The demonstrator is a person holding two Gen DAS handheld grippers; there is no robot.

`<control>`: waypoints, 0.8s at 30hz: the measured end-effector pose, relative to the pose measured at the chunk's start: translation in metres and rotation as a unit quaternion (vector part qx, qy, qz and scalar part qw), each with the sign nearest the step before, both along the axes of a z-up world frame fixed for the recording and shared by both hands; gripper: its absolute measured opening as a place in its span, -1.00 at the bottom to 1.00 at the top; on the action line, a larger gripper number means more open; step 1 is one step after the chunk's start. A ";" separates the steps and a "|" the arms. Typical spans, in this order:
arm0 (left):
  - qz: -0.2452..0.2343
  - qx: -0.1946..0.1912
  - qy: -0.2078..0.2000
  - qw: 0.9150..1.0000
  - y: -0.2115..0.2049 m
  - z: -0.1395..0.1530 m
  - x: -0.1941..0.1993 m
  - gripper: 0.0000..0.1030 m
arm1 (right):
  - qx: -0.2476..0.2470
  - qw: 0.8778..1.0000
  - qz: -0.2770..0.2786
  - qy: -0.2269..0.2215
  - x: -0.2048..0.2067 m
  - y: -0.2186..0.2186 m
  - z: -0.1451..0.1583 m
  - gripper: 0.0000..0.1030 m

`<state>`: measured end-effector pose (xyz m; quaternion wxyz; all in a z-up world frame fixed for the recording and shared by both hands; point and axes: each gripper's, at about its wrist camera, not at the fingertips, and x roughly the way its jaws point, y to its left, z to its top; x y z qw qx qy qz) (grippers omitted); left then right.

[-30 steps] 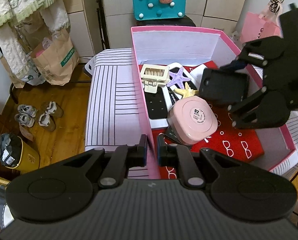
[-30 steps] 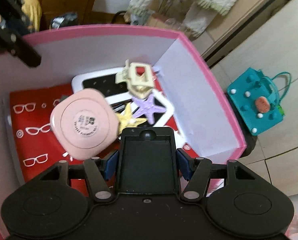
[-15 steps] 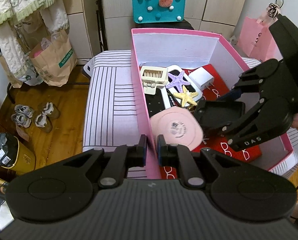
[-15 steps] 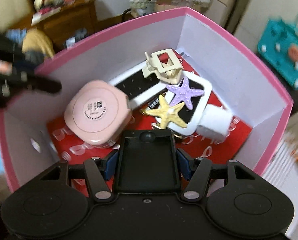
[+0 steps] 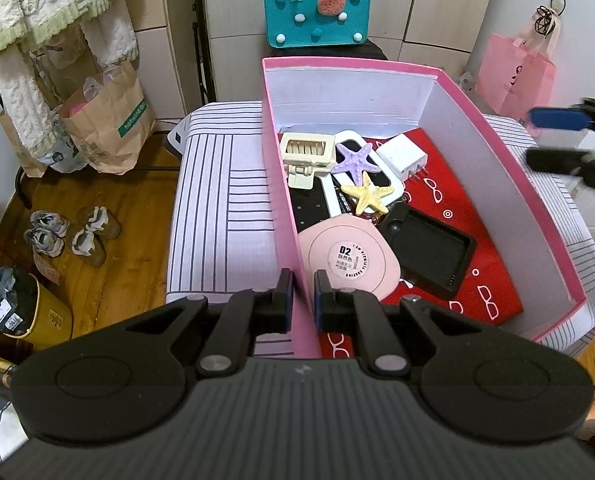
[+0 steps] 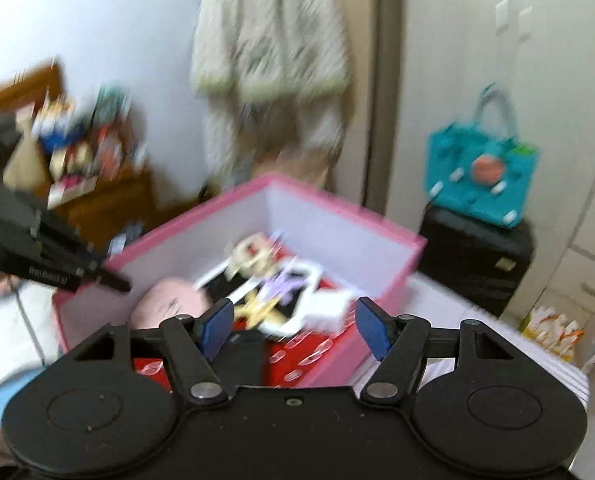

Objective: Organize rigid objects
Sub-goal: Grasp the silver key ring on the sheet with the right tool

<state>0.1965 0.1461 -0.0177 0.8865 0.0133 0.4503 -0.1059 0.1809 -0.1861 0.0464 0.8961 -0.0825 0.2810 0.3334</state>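
Note:
A pink box (image 5: 513,184) stands on a striped cushion. My left gripper (image 5: 299,298) is shut on the box's near left wall. Inside lie a black tray (image 5: 433,250), a pink round case (image 5: 349,258), a cream hair claw (image 5: 307,156), a purple starfish (image 5: 357,158), a yellow starfish (image 5: 368,197) and a white charger (image 5: 403,158) on a red glasses-print sheet. My right gripper (image 6: 295,330) is open and empty, raised beside the box (image 6: 337,232); it shows at the right edge of the left wrist view (image 5: 569,140).
A teal felt bag (image 5: 316,12) stands on a black stand behind the box. A pink paper bag (image 5: 513,76) is at back right. Brown paper bags (image 5: 105,120), shoes (image 5: 69,232) and a yellow bin (image 5: 29,308) are on the wooden floor at left.
My right gripper let go of the black tray, which now lies in the box beside the pink case. The gripper opened and pulled back up and to the right, out of the box.

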 end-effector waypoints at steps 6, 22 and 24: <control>0.002 0.006 -0.001 1.000 -0.002 0.001 0.000 -0.82 | 0.021 0.998 -0.066 -0.003 0.000 -0.050 -0.033 0.40; 0.006 0.009 -0.005 1.000 -0.005 0.001 -0.003 -0.82 | 0.063 0.985 -0.140 0.081 0.029 -0.069 -0.134 -0.06; 0.009 0.002 -0.005 1.000 -0.003 0.001 -0.003 -0.82 | 0.064 0.983 -0.162 0.056 0.032 -0.067 -0.138 -0.24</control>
